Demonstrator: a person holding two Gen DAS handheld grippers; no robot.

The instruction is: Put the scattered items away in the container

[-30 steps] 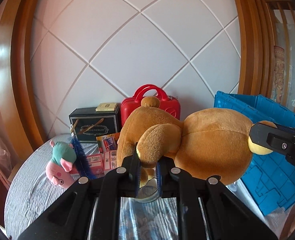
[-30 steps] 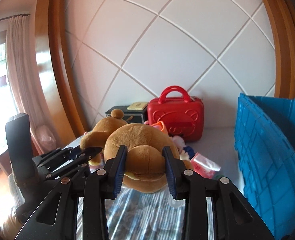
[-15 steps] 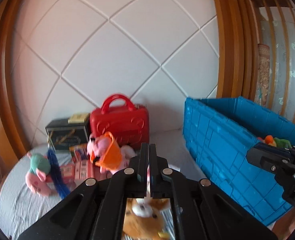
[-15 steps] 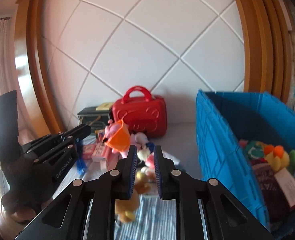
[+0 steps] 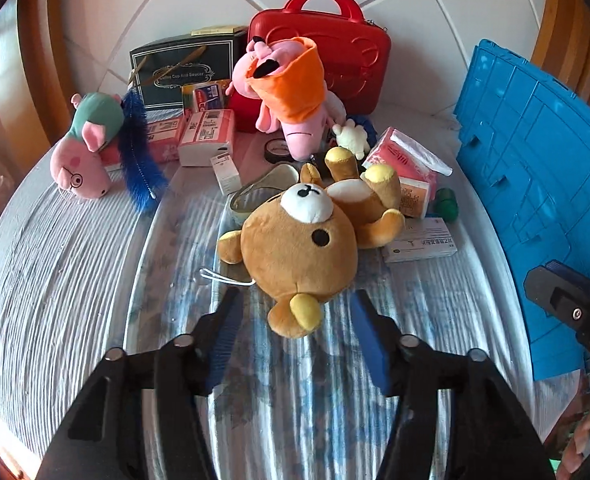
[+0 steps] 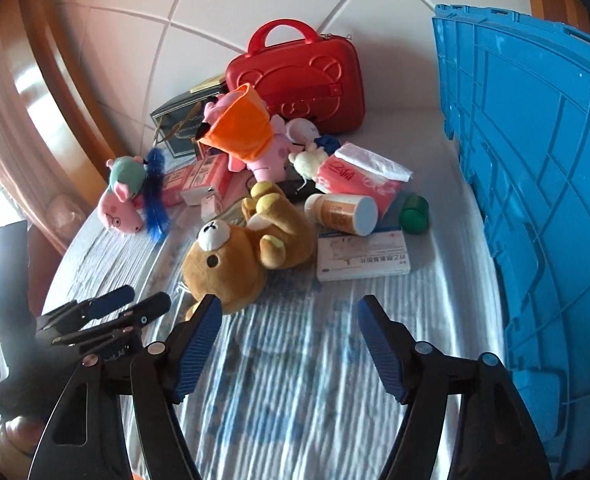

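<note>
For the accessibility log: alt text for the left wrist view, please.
An open left claw hangs just short of a brown plush bear lying face-up on a striped tablecloth. Behind it sit pink pig toys, small boxes and a red case; a blue crate stands at right.

The brown teddy bear (image 5: 299, 240), earlier held by both, now lies face-up on the table (image 5: 55, 280) beside the blue crate (image 5: 535, 168); each hand-held gripper's jaws have just been opening, empty.

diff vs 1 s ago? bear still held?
No. The brown bear plush, held up by both grippers a second ago, now lies on the table, let go. The left gripper and right gripper have just been opening, nothing between them. Red case, blue crate unchanged.
</note>
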